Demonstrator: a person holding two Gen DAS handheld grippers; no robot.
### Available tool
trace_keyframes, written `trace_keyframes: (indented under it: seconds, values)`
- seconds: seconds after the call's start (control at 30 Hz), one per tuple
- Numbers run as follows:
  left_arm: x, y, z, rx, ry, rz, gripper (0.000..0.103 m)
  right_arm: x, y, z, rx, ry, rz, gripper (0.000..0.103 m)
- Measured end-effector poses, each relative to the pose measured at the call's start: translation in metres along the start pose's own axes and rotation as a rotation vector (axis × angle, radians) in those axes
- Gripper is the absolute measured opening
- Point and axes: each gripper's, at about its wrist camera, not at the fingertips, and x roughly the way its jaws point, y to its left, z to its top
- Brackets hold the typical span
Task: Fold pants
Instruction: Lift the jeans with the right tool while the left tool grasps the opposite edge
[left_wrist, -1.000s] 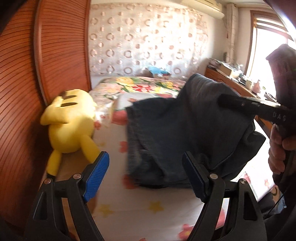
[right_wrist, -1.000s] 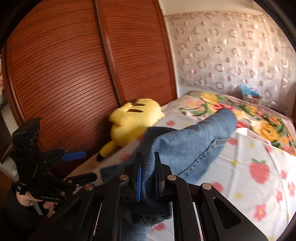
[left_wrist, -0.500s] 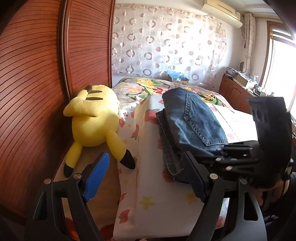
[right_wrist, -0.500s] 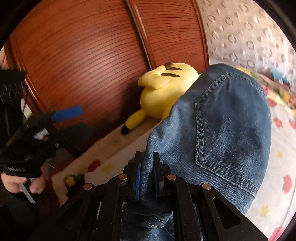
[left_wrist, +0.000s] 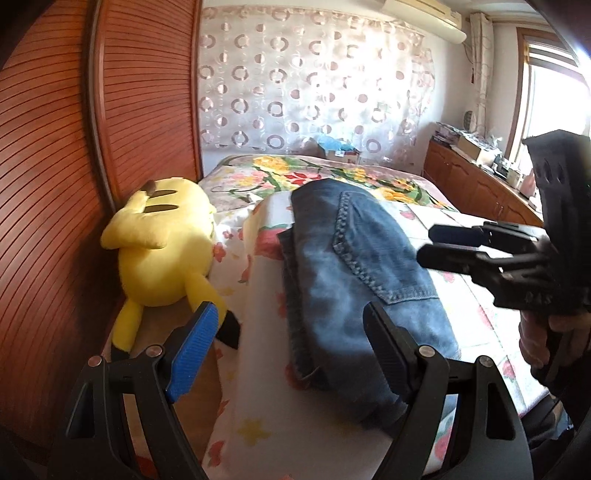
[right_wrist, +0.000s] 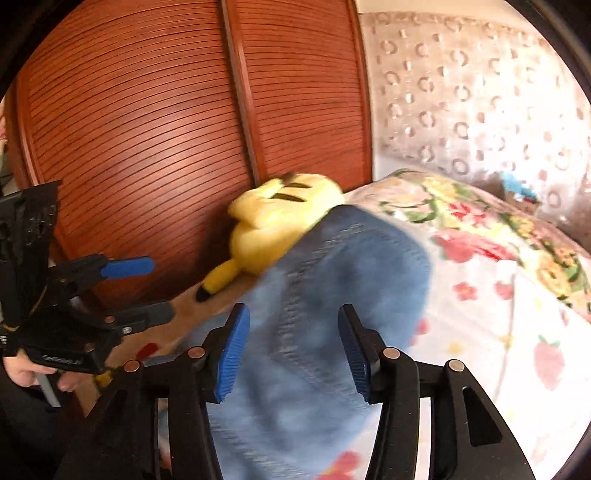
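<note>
- A bedroom: a bed (left_wrist: 258, 424) with a flower-print sheet runs beside a slatted wooden wardrobe (left_wrist: 48, 184), a yellow plush toy (left_wrist: 166, 254) lying against it.
- The folded pants (left_wrist: 354, 273) lie on the bed, long axis running away from both claws.
- The right claw (right_wrist: 293, 349) has just been opening; the denim lies between its spread pads, unpinched.
- The left claw (left_wrist: 291, 350) stands spread and empty, the pants just ahead to its right.

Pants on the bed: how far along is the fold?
Done: the jeans lie folded in a stack on the bed, back pocket up. In hand: the right gripper has just been opening, jeans between its fingers but unpinched. The left gripper is open, empty. Left: withdrawing, perhaps tidying edges.
</note>
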Motion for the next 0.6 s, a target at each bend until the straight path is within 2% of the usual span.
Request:
trace_keyframes:
  seconds: [0.13, 0.27, 0.43, 0.6]
  values:
    - [0.021, -0.01, 0.012, 0.019, 0.025, -0.027, 0.081, 0.003, -0.013, 0.005, -0.007, 0.006, -0.066, 0.059]
    - [0.042, -0.013, 0.021, 0.027, 0.051, -0.044, 0.081, 0.015, -0.023, 0.02, 0.015, 0.021, -0.079, 0.063]
    - [0.067, -0.009, 0.035, 0.025, 0.082, -0.034, 0.081, 0.052, -0.042, 0.036, 0.032, 0.06, -0.083, 0.065]
    - [0.084, -0.01, 0.049, 0.046, 0.098, -0.019, 0.081, 0.063, -0.056, 0.042, 0.049, 0.078, -0.062, 0.065]
